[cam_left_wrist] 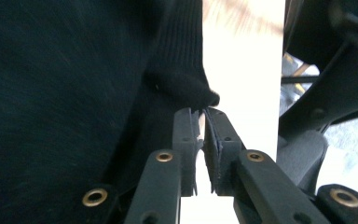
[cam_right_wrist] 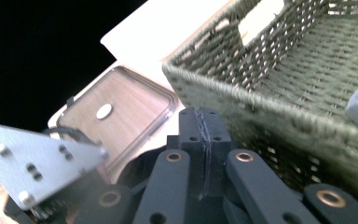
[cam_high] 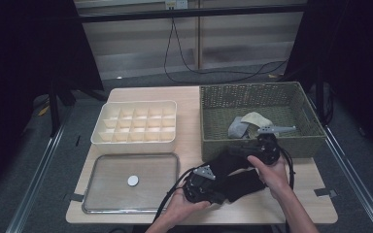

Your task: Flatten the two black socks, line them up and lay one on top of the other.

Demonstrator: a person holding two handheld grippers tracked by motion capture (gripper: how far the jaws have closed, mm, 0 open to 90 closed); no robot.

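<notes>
Lying across the near right part of the wooden table (cam_high: 194, 97), a black sock (cam_high: 235, 182) stretches from the left gripper (cam_high: 200, 187) up to the right gripper (cam_high: 267, 148), just in front of the woven basket (cam_high: 213, 104). In the left gripper view the two black jaws stand almost together with a thin slit between them, and a bunched corner of the sock's ribbed cuff (cam_left_wrist: 186, 88) sits at their tips, pinched there as far as the frame lets one judge; the rest of the dark knit covers the left half of that view. In the right gripper view the jaws are pressed flat against each other, and whether any fabric is caught between them cannot be told, though dark cloth lies beneath them. That gripper hangs close to the basket's near wall (cam_right_wrist: 242, 100), which stands right ahead of its tips. Inside the basket lie a grey sock (cam_high: 238, 128) and a beige sock (cam_high: 256, 119), close by the right gripper's grey plate. Left of the basket stands a cream divided organizer box (cam_high: 135, 122), its small compartments bare, and in front of it lies a clear flat lid (cam_high: 131, 182) with a white round knob (cam_high: 133, 180), just beside the left hand (cam_high: 182, 206). A black cable (cam_high: 175, 53) trails on the floor beyond the table.
</notes>
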